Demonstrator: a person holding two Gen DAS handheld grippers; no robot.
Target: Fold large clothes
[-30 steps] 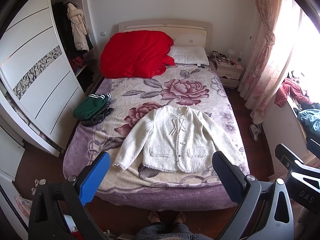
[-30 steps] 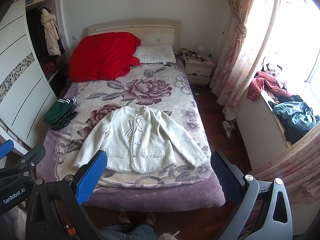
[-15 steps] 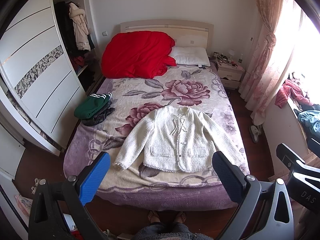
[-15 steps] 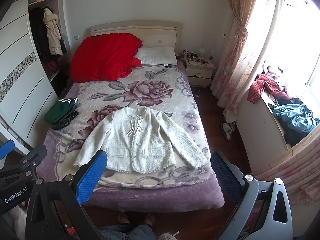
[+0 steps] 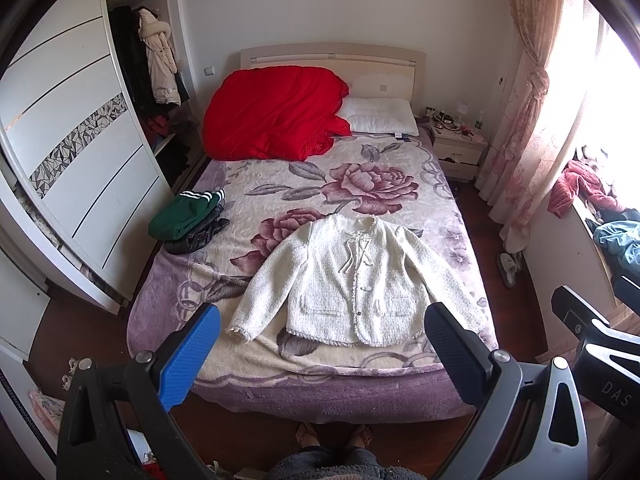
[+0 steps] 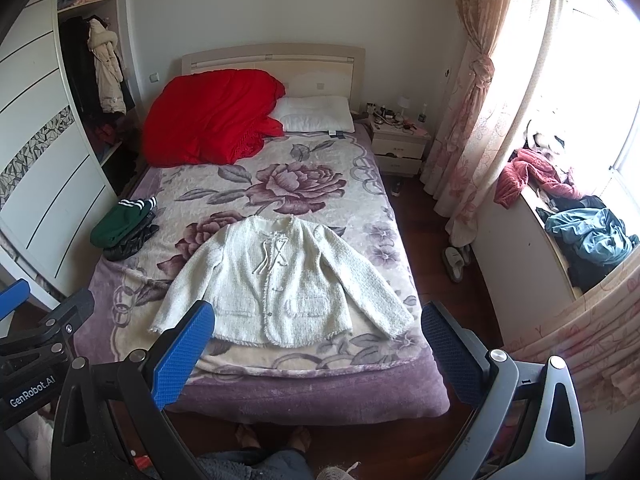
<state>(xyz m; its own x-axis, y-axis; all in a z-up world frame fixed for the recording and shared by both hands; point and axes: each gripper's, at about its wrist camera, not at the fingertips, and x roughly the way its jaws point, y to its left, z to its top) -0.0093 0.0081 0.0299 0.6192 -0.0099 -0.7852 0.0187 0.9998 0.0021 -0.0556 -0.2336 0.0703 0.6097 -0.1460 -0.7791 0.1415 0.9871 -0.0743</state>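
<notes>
A white fuzzy cardigan [image 5: 352, 280] [image 6: 276, 280] lies flat, front up, sleeves spread, on the near half of a bed with a rose-patterned blanket [image 5: 360, 184] [image 6: 304, 184]. My left gripper [image 5: 320, 348] hangs open above the foot of the bed, well short of the cardigan, nothing between its blue fingers [image 5: 188, 356]. My right gripper [image 6: 316, 344] is likewise open and empty, held high before the bed's foot. Each gripper's body shows at the edge of the other's view.
A folded green garment on a dark one [image 5: 188, 220] lies at the bed's left edge. Red quilt [image 5: 272, 112] and pillow [image 5: 380, 116] are at the head. Wardrobe [image 5: 80, 152] left, nightstand [image 5: 460, 148] and curtain [image 5: 520, 128] right. A person's feet [image 5: 332, 436] are below.
Both views have shifted only slightly; the grippers stay open and the cardigan has not moved.
</notes>
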